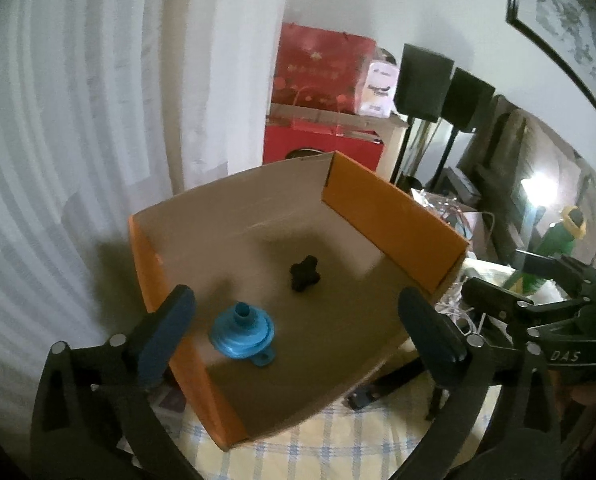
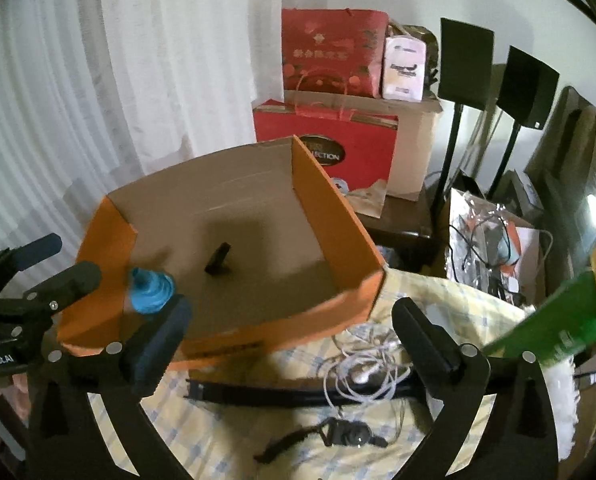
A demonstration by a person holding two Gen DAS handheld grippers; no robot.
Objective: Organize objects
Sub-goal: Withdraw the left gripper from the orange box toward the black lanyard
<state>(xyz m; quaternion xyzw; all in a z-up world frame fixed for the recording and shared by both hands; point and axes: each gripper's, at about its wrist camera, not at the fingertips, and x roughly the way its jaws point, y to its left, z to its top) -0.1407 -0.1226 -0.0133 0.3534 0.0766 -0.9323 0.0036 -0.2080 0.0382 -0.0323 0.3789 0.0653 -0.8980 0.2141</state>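
An orange cardboard box (image 1: 394, 216) stands open on the checked cloth; it also shows in the right wrist view (image 2: 330, 216). Inside lie a blue collapsible funnel (image 1: 243, 330) and a small black knob (image 1: 305, 274); both show in the right wrist view, the funnel (image 2: 150, 290) and the knob (image 2: 217, 262). My left gripper (image 1: 298, 332) is open and empty above the box's near side. My right gripper (image 2: 291, 344) is open and empty, hovering over white earphones (image 2: 364, 364), a black strap (image 2: 298, 394) and a black lanyard (image 2: 338, 436) in front of the box.
A green bottle with a yellow cap (image 2: 570, 320) leans at the right; it also shows in the left wrist view (image 1: 558, 240). Red gift bags (image 2: 330, 56), a carton (image 2: 414, 152), black speakers on stands (image 2: 464, 64) and a bag of cables (image 2: 490, 240) stand behind. White curtain (image 2: 97, 80) at left.
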